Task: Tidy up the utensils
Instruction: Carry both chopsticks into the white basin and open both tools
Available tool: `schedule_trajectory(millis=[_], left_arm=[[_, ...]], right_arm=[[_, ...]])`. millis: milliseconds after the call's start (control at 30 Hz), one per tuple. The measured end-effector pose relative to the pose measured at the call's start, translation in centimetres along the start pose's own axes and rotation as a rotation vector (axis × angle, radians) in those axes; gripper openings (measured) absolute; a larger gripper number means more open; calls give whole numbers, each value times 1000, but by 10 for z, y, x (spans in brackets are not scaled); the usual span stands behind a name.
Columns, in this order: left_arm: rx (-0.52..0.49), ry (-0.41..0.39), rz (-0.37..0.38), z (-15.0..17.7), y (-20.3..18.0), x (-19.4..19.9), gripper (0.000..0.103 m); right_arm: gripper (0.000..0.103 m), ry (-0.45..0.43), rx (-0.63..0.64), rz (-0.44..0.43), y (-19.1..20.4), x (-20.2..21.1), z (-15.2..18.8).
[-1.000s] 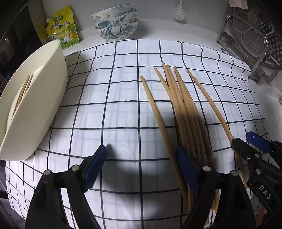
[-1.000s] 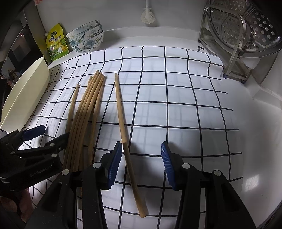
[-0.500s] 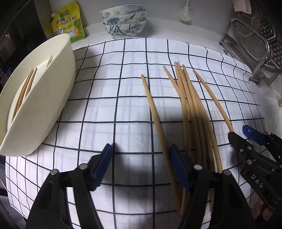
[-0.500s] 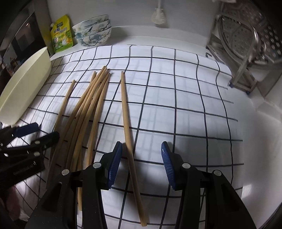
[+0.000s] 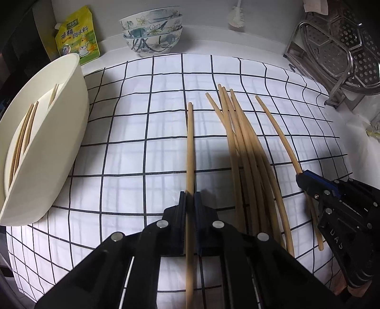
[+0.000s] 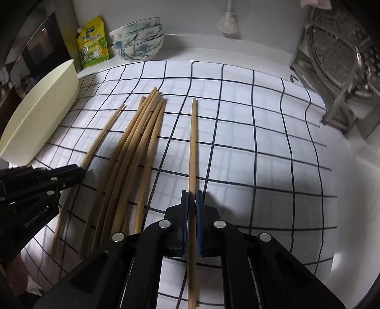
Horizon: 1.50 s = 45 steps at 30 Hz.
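Several bamboo chopsticks lie on a checked cloth [image 5: 133, 142]. In the left wrist view my left gripper [image 5: 190, 195] is shut on the leftmost chopstick [image 5: 190, 147], which runs straight out between its pads. A loose bundle of chopsticks [image 5: 239, 142] lies just to its right. In the right wrist view my right gripper [image 6: 192, 196] is shut on the rightmost single chopstick [image 6: 193, 142]; the bundle [image 6: 140, 142] lies to its left. At the left edge of the cloth, a cream utensil holder [image 5: 47, 147] on its side holds a few chopsticks [image 5: 22, 137].
Stacked patterned bowls [image 5: 152, 31] and a yellow seasoning pouch [image 5: 76, 35] stand at the back by the wall. A steel rack with perforated trays [image 5: 337, 47] occupies the back right. A white brush [image 5: 235, 16] hangs on the wall.
Both grippers have gone from open to shut, each on one chopstick. The left gripper shifted right, so the leftmost chopstick now sits between its pads.
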<state>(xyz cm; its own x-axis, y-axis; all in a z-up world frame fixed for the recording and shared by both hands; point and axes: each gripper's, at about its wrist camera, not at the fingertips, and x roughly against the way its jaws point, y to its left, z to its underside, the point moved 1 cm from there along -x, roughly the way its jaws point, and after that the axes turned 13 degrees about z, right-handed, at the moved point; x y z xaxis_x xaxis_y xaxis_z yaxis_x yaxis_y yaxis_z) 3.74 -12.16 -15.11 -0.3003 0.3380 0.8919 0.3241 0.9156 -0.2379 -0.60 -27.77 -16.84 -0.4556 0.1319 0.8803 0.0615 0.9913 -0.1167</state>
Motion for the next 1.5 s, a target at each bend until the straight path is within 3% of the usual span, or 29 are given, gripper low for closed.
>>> schedule_trajectory(millis=[267,467,600,900,1100,1233,1500], left_arm=[[-12,-59,28,-12,8,39,7],[-14,-147,35,-32,30,90,7],[-26,-203,6,-40,56,123,7],[71,-319,-114,-59,153,178,7],[122,-308,-144,-64,217,176,7],[126,-277,-139,-64,240,162,7],[101,-195,-115,-63,260,129,8]], right_arm=[[6,-7,-90,-34,-4,28,-9],[6,-72,-95,-51,20,61,-33],[6,-125,-98,-99,52,83,-56],[6,-196,-37,-227,150,105,-115],[6,-187,28,-294,223,96,-147],[6,-142,43,-307,260,79,-155],[6,-29,27,-300,290,41,-156]])
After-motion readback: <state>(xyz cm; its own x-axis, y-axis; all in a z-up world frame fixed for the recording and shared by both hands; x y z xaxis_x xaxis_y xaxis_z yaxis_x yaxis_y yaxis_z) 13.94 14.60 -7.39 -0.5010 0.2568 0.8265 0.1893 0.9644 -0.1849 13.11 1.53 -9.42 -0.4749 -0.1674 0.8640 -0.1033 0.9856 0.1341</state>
